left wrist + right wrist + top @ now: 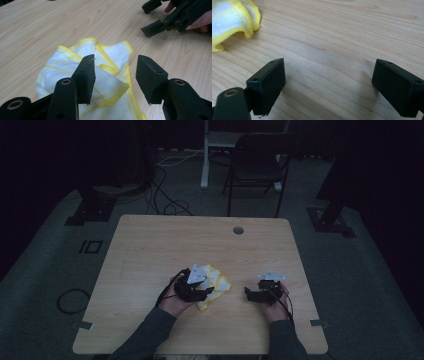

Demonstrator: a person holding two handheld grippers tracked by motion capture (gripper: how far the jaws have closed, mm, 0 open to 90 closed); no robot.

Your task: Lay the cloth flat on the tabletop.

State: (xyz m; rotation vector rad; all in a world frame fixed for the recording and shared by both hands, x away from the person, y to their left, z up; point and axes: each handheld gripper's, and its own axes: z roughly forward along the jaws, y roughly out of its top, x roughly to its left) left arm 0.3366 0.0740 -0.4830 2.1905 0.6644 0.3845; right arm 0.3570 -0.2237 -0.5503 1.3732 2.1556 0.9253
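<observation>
Nearest the person, two grey-sleeved forearms come in over the front edge of the pale wood-grain table [150, 245], each hand wrapped round a black two-jaw gripper. The left gripper [113, 75] hangs low over the crumpled white cloth with yellow stitched borders [105, 72], its jaws standing wide apart with nothing pinched; the left jaw sits just above a raised fold and the right one over the cloth's yellow hem, so it looks lined up to come down on that bunched edge and take hold, though the pads are not yet pressing on the fabric. The cloth lies in a loose heap on the near middle of the table, partly under the left gripper in the high view [215, 285]. The right gripper [328, 85] rests to the side, near the cloth but clear of it, its jaws likewise wide open over bare wood and empty; it seems to wait there, angled toward the cloth's near corner [234, 22], ready to catch the other side for spreading or folding. Farther off, past the table's back edge, a dark folding chair [257, 162] stands on grey carpet among trailing cables.
</observation>
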